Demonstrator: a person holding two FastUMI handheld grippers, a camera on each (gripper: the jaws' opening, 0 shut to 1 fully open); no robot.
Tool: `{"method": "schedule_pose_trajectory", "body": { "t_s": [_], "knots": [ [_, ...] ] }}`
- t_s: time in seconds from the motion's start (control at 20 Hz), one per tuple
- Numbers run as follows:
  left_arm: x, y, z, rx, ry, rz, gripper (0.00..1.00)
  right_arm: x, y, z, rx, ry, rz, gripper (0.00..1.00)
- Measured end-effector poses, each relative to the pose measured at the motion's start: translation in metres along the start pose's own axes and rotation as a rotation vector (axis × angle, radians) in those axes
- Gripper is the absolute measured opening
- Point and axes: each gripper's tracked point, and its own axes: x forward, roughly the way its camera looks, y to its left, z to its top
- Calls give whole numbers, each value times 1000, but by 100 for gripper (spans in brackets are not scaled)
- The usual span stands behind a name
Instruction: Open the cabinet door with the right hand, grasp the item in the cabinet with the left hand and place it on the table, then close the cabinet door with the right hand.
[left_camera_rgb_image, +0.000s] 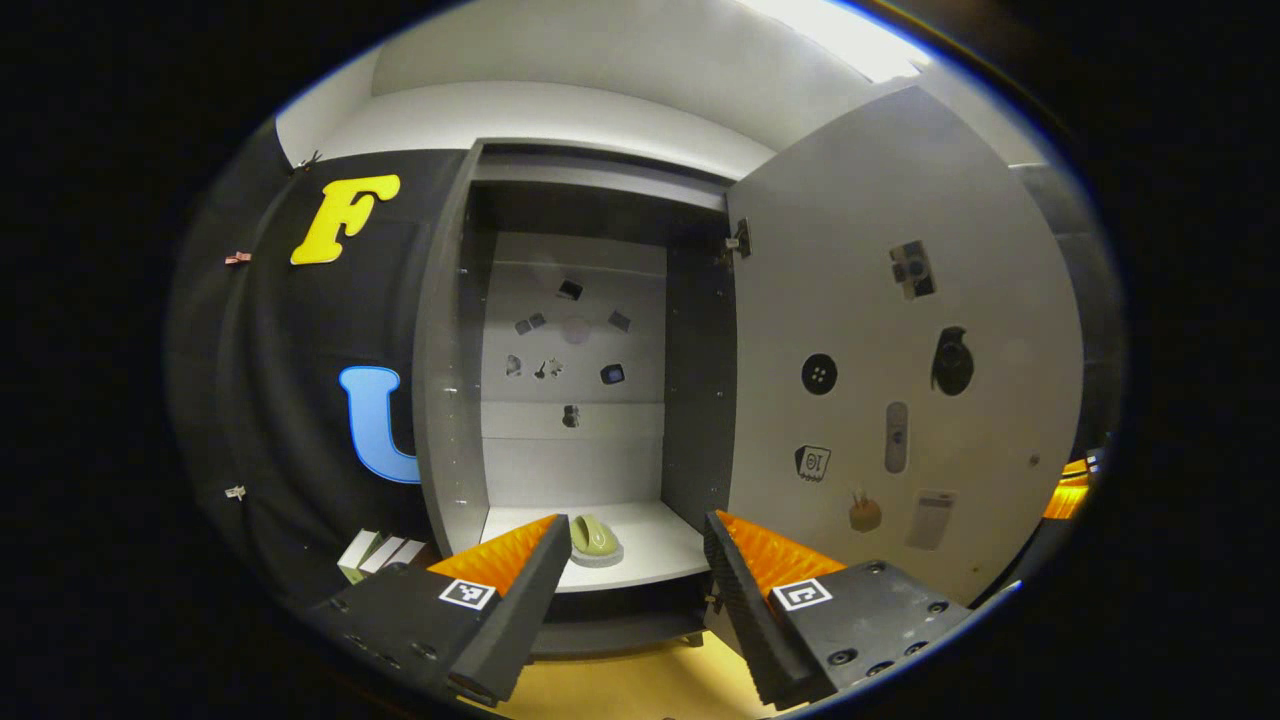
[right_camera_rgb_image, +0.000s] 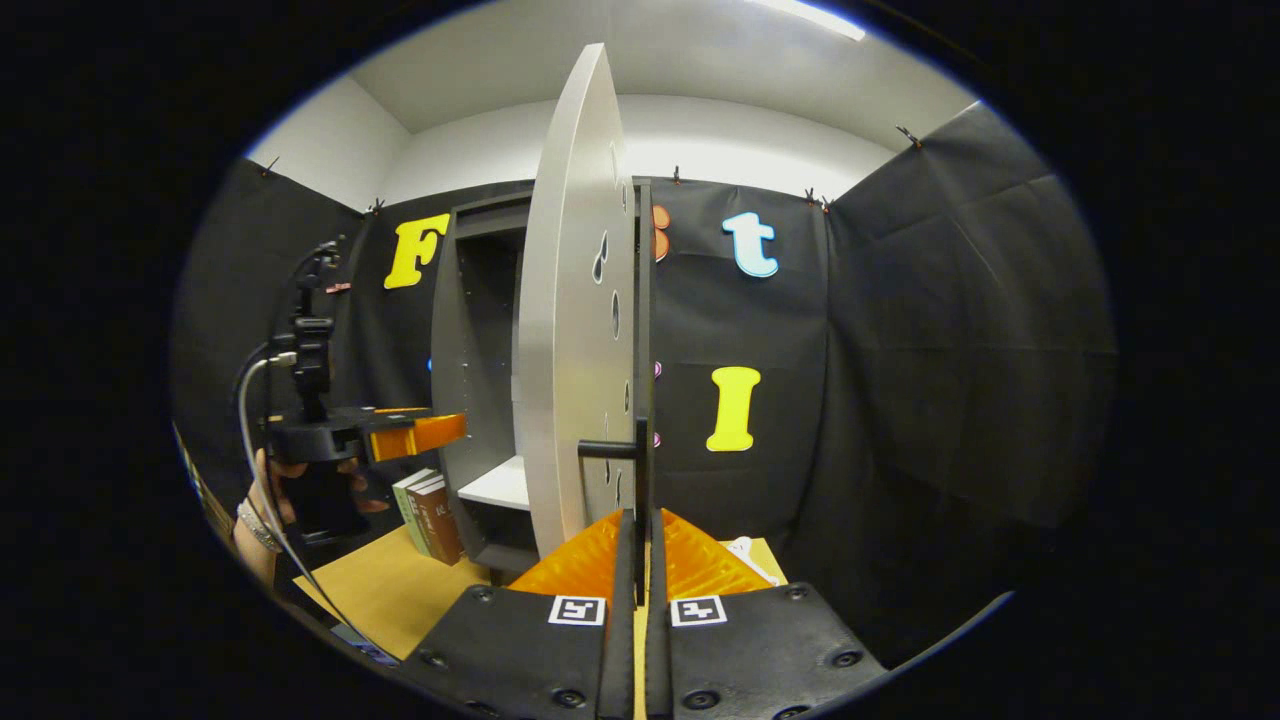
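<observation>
Already the left hand-held gripper (left_camera_rgb_image: 628, 560) hung released before the grey cabinet (left_camera_rgb_image: 452, 330), jaws spread to frame the small pale-green rounded item (left_camera_rgb_image: 594, 537) on its white lower shelf (left_camera_rgb_image: 650, 545), seemingly lined up for the grasp. Rightward, the right hand-held gripper (right_camera_rgb_image: 637, 555) sat clenched on the edge of the flat grey cabinet door (right_camera_rgb_image: 565, 330), likely holding it open; the item's exact form was hard to make out.

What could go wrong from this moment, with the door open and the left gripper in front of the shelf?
The open left gripper might clip the cabinet door beside it while reaching for the green item on the shelf. The right gripper, closed near the door's edge, could slip and let the door swing.
</observation>
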Motion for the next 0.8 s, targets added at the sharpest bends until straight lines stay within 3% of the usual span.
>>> {"method": "schedule_pose_trajectory", "body": {
  "t_s": [0.1,0.25,0.3,0.35,0.5,0.7,0.8],
  "knots": [
    [25,9,-8,15,36,29,86,-8,-19,-2,-30,-2,-46,8],
    [63,8,-23,-51,82,-3,83,-19,-66,-2,-66,-18,-194,8],
    [77,9,-27,-75,106,-4,83,-22,-85,-5,-78,-14,-242,22],
    [88,14,-32,-85,128,3,84,-25,-98,-11,-76,-1,-277,27],
    [124,26,-41,-78,172,26,83,-23,-128,-21,-58,17,-351,71],
    [165,30,-63,-61,234,6,83,-18,-160,-27,-42,26,-427,90],
    [186,38,-78,-42,263,21,83,-14,-171,-31,-25,29,-452,93]
  ]
}}
